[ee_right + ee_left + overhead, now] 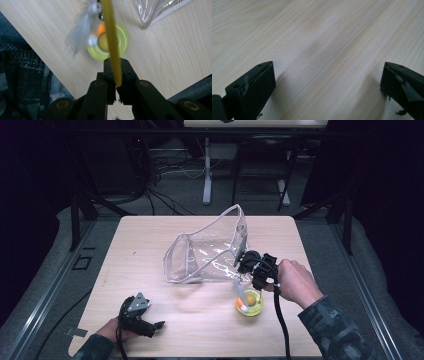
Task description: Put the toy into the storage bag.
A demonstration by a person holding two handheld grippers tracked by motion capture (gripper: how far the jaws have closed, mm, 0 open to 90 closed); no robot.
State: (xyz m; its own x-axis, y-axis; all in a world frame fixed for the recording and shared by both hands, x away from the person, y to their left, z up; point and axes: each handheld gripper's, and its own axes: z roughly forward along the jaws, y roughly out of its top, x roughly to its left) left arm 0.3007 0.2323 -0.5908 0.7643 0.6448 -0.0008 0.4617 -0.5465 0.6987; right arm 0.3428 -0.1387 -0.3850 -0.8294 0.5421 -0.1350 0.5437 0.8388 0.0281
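between the right gripper (116,75) jaws, a yellow wand (111,37).

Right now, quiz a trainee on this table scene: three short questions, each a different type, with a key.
1. True or false: the left gripper is clamped on the clear plastic bag.
2. Multiple choice: what is the right gripper shut on? A) the bag's edge B) a yellow stick with a white feather C) nothing
3. Fill in: on the table, below the stick's far end, sits a round yellow-green ____.

Key: 1 false, its jaws stand wide apart over bare wood. 2 B. 3 base.
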